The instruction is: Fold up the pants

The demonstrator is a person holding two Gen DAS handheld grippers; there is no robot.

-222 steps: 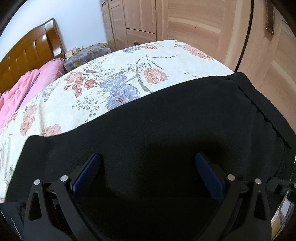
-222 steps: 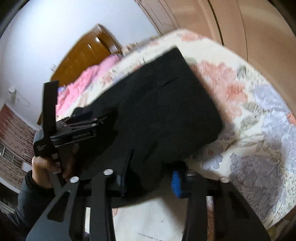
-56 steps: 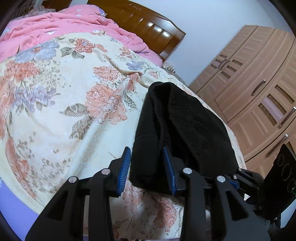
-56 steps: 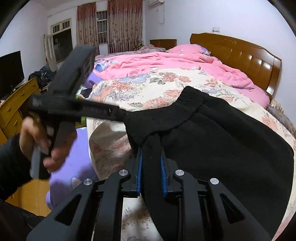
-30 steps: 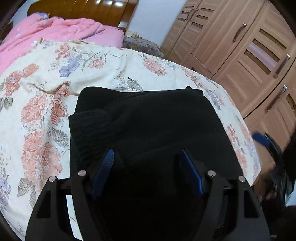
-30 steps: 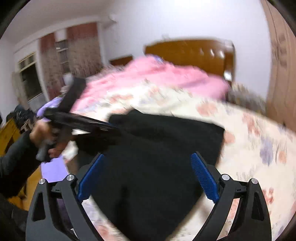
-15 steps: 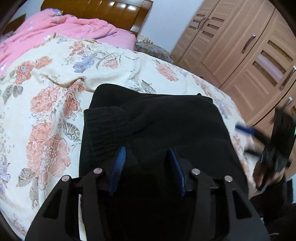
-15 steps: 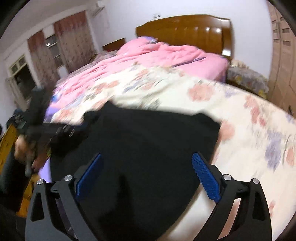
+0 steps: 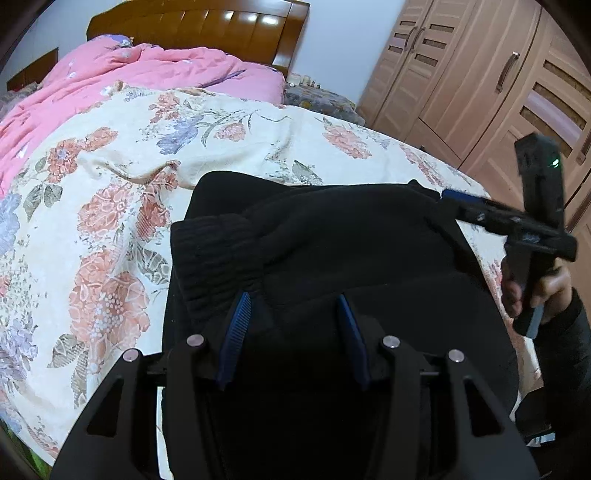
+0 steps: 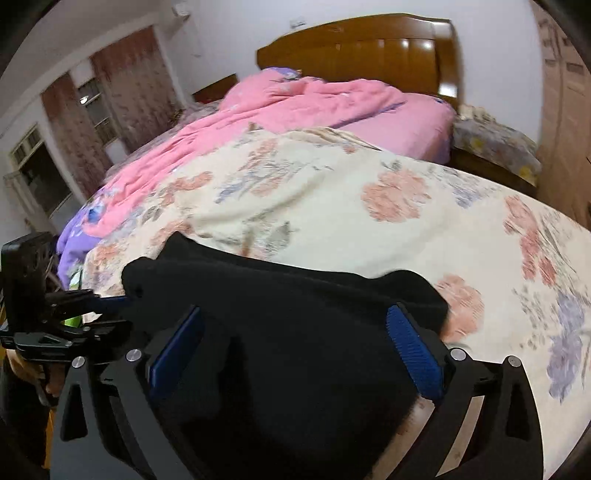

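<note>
Folded black pants (image 9: 332,251) lay on floral bedspread (image 9: 110,192) nr foot of bed, ribbed cuff on top at left. Left gripper (image 9: 293,306) hovered over pants w/ jaws part-spread, nothing pinched. Right gripper (image 10: 295,325) spread wide above pants, nothing pinched. Pink duvet (image 10: 295,107) behind, by headboard (image 9: 199,22)

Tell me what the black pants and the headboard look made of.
Black pants: soft matte knit, likely fleece or cotton blend; ribbed cuff, fuzzy surface, no shine. Headboard: wood with glossy varnish; warm brown panels with bright light reflections.
</note>
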